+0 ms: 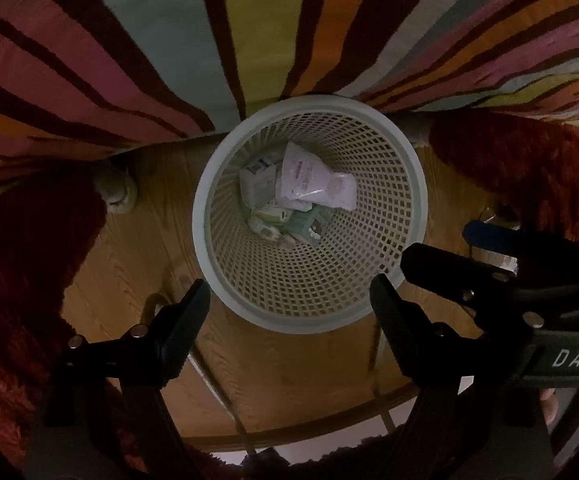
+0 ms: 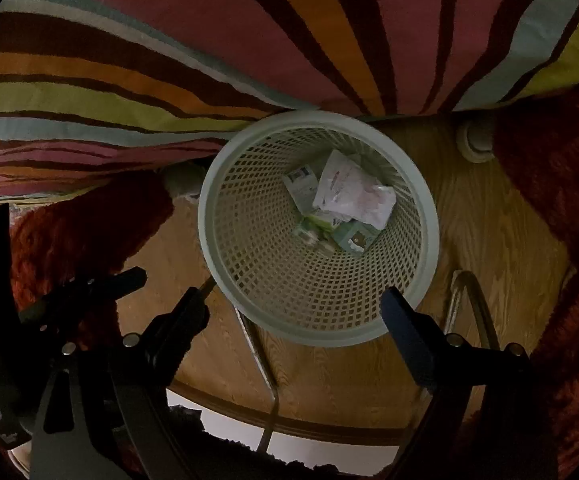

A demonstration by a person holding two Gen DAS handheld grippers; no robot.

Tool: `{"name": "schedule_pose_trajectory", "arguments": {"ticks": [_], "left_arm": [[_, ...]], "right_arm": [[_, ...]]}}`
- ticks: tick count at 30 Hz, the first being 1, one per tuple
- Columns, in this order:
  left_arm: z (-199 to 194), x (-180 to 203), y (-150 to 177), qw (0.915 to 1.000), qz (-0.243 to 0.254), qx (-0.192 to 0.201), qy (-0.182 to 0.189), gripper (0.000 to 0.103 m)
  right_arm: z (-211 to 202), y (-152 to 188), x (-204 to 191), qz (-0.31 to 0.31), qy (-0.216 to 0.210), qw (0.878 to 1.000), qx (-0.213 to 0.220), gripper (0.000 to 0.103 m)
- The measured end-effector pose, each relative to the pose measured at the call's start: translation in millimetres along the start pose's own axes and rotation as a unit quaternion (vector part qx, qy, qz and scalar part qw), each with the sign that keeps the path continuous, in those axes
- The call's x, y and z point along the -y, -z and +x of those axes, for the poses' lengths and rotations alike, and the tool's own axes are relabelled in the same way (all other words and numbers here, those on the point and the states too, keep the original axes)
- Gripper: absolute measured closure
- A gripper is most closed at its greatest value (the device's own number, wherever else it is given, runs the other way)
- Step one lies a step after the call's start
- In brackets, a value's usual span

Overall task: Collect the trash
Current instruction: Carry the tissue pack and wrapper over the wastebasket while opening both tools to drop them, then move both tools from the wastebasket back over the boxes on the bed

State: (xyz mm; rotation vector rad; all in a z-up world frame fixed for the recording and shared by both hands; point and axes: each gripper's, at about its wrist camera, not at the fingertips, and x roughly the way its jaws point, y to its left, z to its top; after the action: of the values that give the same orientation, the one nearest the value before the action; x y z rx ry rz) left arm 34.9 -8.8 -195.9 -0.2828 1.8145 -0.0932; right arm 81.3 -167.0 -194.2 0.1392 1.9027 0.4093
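Observation:
A pale mesh waste basket (image 1: 209, 236) stands on a round wooden surface (image 1: 145, 240). It holds crumpled white wrappers (image 1: 309, 178) and small cartons (image 1: 255, 184). My left gripper (image 1: 289, 292) hovers over the basket's near rim, open and empty. The right gripper's fingers (image 1: 449, 268) show at the right of that view, also open. In the right wrist view the same basket (image 2: 429, 216) holds the wrappers (image 2: 349, 192). My right gripper (image 2: 295, 300) is open and empty above its near rim. The left gripper's finger (image 2: 125, 278) shows at the left.
A striped blanket (image 1: 169, 40) lies behind the basket, touching its far rim. Red shaggy fabric (image 1: 29, 240) lies on both sides. A white round object (image 1: 117, 192) sits left of the basket. A metal frame (image 2: 265, 360) runs under the wood.

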Motion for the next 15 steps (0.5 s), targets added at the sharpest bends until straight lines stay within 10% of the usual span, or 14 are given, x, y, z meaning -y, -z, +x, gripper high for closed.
{"name": "schedule_pose_trajectory", "arguments": {"ticks": [15], "left_arm": [[-9.2, -5.2, 5.2, 0.9998, -0.008, 0.019, -0.003, 0.023]], "right_arm": [[-7.8, 6.2, -3.4, -0.005, 0.023, 0.999, 0.028, 0.017]]}}
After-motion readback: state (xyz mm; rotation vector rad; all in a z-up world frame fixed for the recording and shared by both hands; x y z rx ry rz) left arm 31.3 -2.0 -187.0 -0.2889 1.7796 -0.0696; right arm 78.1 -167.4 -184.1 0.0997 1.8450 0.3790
